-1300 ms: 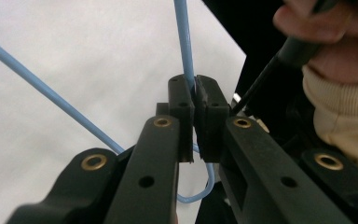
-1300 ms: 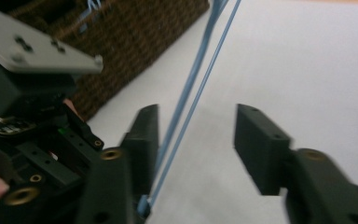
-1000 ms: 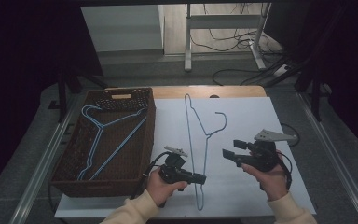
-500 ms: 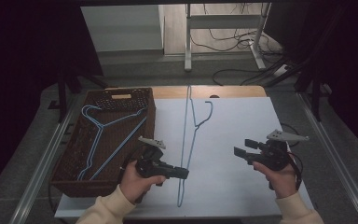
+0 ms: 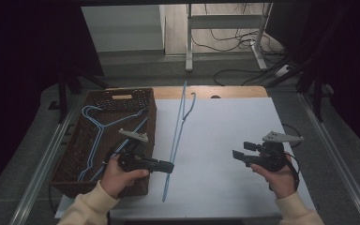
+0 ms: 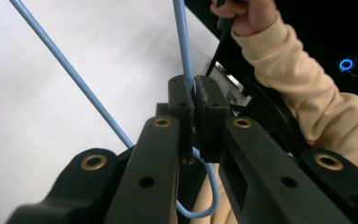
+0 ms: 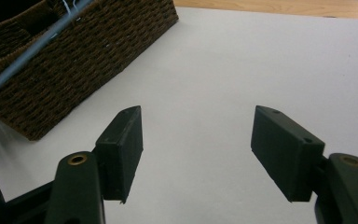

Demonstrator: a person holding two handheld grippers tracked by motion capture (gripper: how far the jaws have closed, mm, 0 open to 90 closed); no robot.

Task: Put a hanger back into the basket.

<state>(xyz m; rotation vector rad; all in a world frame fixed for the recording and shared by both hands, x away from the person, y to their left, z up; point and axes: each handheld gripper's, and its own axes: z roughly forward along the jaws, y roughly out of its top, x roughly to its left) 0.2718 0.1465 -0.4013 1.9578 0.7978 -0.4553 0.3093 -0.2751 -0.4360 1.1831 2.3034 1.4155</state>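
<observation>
While left gripper [image 6: 193, 100] pinches hanger [image 6: 182, 37], basket [image 5: 115, 101] alongside.

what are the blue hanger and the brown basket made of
The blue hanger looks like thin metal wire with a smooth, slightly glossy blue coating; it keeps its shape while pinched in the left tool. The core itself is hidden, so metal is a guess. The brown basket looks like woven wicker or rattan, matt, with a visible braided weave on its walls.
</observation>
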